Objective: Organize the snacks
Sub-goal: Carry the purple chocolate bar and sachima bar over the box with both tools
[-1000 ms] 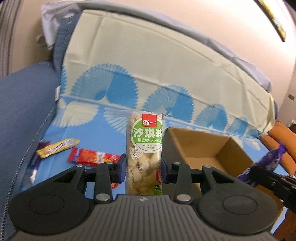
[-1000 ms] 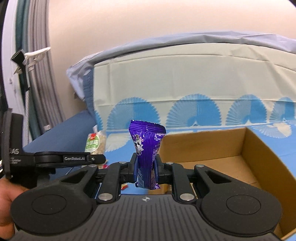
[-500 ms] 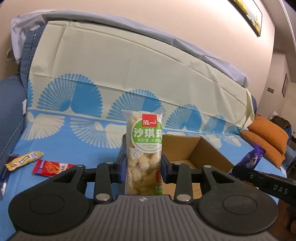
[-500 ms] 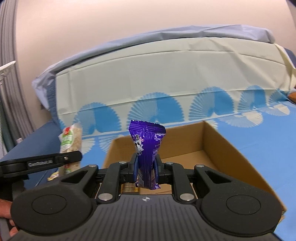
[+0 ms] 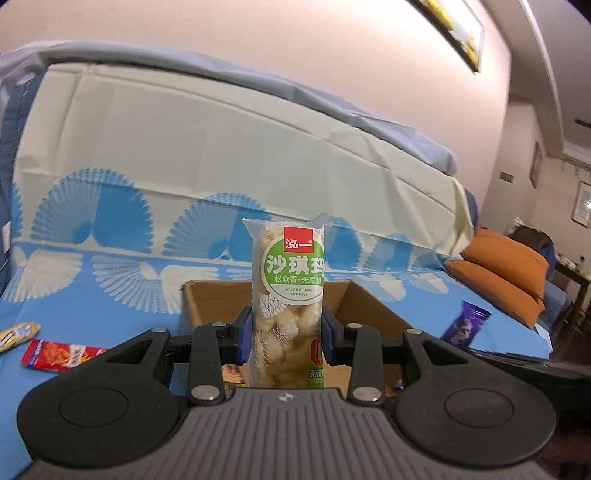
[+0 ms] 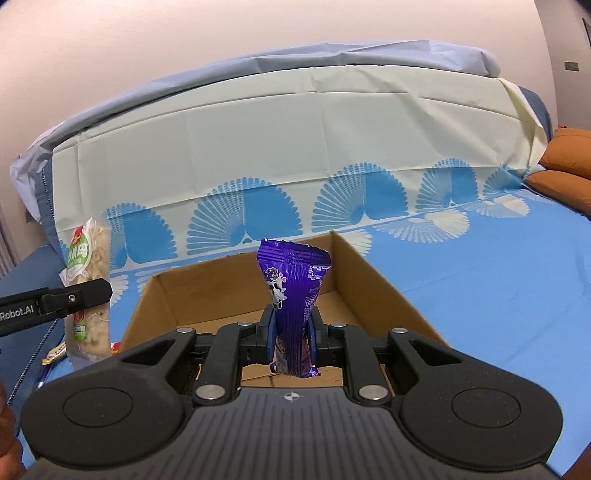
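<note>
A: Where are your snacks?

B: Your left gripper [image 5: 286, 338] clamps the pastry pack [image 5: 287, 295], your right gripper [image 6: 291, 338] the purple wrapper [image 6: 293, 295], over the box [image 6: 373, 273]. Light, crushable; grip mid-body, gently.

From my remote seat I see a blue sheet [image 5: 110, 295] printed with pale fan shapes spread flat across the surface, and the same cloth [image 6: 295, 147] rising cream-coloured up a backrest behind it, with blue fans along its lower edge. A grey-blue cover [image 5: 258, 85] lies draped over the top of that backrest. Two orange cushions [image 5: 506, 269] are stacked at the right end, one on the other; the right camera catches them too at its right edge. The wall [image 5: 295, 44] behind is plain and pale, and a framed picture [image 5: 458, 33] hangs high on it. Farther right, blurred, are smaller frames on another wall.
</note>
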`<action>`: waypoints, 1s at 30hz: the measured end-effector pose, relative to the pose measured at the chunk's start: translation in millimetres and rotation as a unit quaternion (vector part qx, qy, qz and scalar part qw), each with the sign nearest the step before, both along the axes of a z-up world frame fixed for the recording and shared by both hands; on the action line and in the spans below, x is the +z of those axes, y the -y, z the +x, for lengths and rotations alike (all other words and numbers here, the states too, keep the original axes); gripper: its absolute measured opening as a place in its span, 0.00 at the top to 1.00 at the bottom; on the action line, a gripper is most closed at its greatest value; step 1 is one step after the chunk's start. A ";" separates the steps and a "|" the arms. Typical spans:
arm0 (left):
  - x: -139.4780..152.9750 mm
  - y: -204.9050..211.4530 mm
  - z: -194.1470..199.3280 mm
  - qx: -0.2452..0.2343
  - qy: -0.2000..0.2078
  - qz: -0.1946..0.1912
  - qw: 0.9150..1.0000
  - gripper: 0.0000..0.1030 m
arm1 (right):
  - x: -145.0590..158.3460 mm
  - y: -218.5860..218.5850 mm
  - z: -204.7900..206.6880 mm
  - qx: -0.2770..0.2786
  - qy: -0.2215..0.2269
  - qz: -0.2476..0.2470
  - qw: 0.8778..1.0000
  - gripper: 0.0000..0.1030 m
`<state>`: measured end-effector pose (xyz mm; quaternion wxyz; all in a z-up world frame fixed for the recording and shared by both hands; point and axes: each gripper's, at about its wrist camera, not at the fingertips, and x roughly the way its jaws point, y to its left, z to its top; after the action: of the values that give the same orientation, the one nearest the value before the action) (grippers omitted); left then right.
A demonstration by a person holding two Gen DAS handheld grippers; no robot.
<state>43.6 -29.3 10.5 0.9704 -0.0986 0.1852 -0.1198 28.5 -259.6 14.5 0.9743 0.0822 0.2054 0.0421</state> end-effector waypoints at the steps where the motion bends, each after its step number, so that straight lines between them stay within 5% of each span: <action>1: 0.2 4.3 -0.8 -0.006 0.003 0.005 1.000 0.61 | 0.0 0.5 -0.4 -0.002 0.001 -0.002 1.000 0.83; 13: -3.8 34.9 -7.8 -0.049 0.018 0.037 0.998 0.61 | 0.5 -2.8 -5.9 -0.028 0.031 -0.052 0.998 0.83; 30: -9.7 41.6 -4.5 -0.071 0.020 0.047 0.996 0.61 | 0.1 -2.3 -11.7 -0.031 0.041 -0.055 0.997 0.83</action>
<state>39.2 -71.0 0.8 0.9665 -0.0368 0.1780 -0.1812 16.8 -257.4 14.6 0.9858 0.0333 0.1648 0.0038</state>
